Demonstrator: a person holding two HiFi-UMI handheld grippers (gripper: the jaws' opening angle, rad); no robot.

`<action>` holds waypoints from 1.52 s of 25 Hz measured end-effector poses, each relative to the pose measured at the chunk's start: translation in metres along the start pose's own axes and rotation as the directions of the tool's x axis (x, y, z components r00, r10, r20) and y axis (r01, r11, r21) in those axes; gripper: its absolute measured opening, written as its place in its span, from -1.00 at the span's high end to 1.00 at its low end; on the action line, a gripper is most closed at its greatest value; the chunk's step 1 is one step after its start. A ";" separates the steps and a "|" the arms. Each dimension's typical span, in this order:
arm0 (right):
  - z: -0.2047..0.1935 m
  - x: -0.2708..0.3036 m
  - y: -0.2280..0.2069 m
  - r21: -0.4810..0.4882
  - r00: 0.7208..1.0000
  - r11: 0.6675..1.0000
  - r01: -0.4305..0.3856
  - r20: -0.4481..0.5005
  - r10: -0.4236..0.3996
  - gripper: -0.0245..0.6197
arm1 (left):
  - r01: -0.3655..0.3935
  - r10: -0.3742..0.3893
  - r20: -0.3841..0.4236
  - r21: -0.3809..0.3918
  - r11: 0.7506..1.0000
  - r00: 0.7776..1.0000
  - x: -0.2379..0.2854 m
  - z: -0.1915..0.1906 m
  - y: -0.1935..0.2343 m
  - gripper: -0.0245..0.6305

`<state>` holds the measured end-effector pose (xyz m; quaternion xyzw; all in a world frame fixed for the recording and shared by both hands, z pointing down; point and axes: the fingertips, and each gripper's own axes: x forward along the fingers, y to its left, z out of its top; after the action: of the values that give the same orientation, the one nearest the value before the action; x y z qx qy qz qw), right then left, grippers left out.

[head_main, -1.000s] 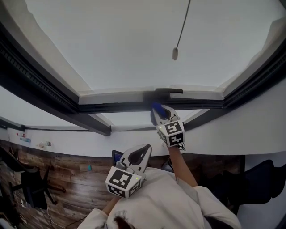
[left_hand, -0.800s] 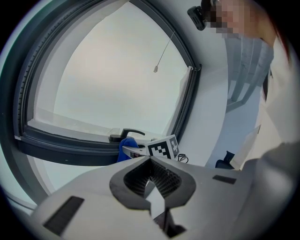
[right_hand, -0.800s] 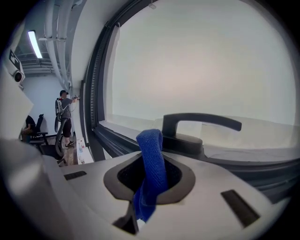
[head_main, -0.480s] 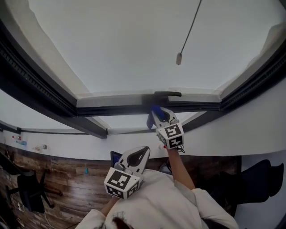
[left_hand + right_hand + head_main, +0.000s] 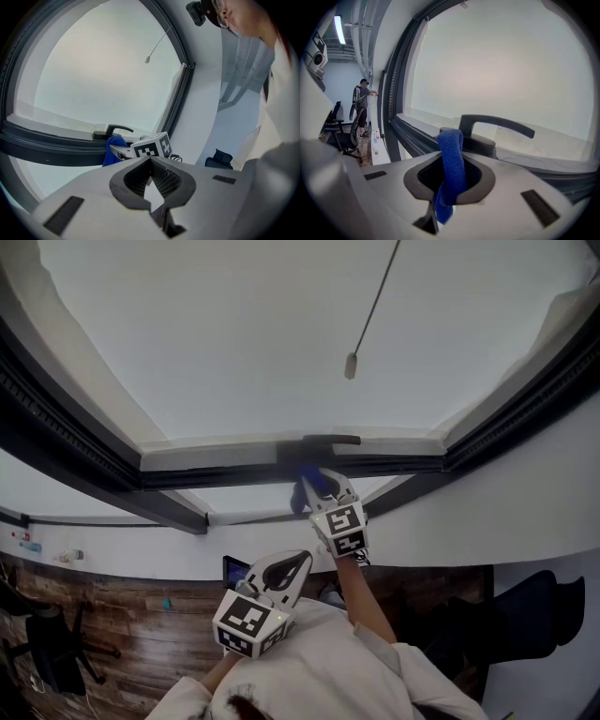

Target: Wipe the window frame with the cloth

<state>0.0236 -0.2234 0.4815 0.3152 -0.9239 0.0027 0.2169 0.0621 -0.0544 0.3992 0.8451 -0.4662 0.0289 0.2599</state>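
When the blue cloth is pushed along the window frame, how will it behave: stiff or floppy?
Probably floppy: the blue cloth bends over above the right gripper and hangs below. Likely light and woven, so it should drag, perhaps catching on the window handle.

The right hand-held gripper (image 5: pixel 317 489) is up at the lower rail of the window frame (image 5: pixel 216 475). The cloth (image 5: pixel 304 491) sits between its jaws, right at the rail and just below the window handle (image 5: pixel 323 440). The left hand-held gripper (image 5: pixel 298 562) is lower and to the left, close to the person's body and well apart from the frame. A cord weight (image 5: pixel 352 365) hangs in front of the pane, above the handle. At far left, a chair (image 5: pixel 52 652) stands on the floor (image 5: pixel 141 615).
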 end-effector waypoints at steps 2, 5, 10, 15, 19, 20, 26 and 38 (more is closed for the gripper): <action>-0.001 -0.001 -0.002 0.001 1.000 1.000 0.007 0.001 -0.007 0.76 | 0.004 -0.004 -0.002 0.000 1.000 1.000 0.001 0.000 -0.001 0.91; -0.002 -0.004 -0.006 0.004 1.000 1.000 0.020 0.001 -0.020 0.76 | 0.009 -0.009 0.000 0.002 1.000 1.000 0.002 0.001 -0.001 0.91; -0.005 -0.008 -0.013 0.006 0.999 0.999 0.037 -0.002 -0.037 0.76 | 0.022 -0.022 0.001 0.017 1.000 1.000 0.003 0.004 -0.004 0.91; -0.008 -0.013 -0.023 0.010 0.999 0.998 0.054 -0.007 -0.054 0.76 | 0.033 -0.033 0.001 0.027 0.999 0.999 0.006 0.005 -0.008 0.91; -0.009 -0.017 -0.029 0.014 0.998 0.998 0.059 -0.006 -0.059 0.76 | 0.036 -0.036 0.000 0.031 0.999 0.999 0.008 0.006 -0.012 0.91; -0.010 -0.018 -0.031 0.015 0.998 0.998 0.062 -0.005 -0.062 0.76 | 0.036 -0.036 0.000 0.032 0.999 0.999 0.009 0.005 -0.013 0.91; -0.014 -0.023 -0.040 0.030 0.997 0.996 0.079 -0.006 -0.079 0.76 | 0.032 -0.032 0.000 0.033 0.999 1.000 0.010 0.005 -0.013 0.91; -0.019 -0.034 -0.056 0.047 0.992 0.991 0.129 -0.013 -0.128 0.76 | 0.054 -0.054 -0.008 0.045 0.998 0.999 0.013 0.005 -0.017 0.91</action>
<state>0.0878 -0.2460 0.4777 0.3790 -0.9003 0.0125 0.2137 0.0819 -0.0597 0.3916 0.8629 -0.4417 0.0352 0.2431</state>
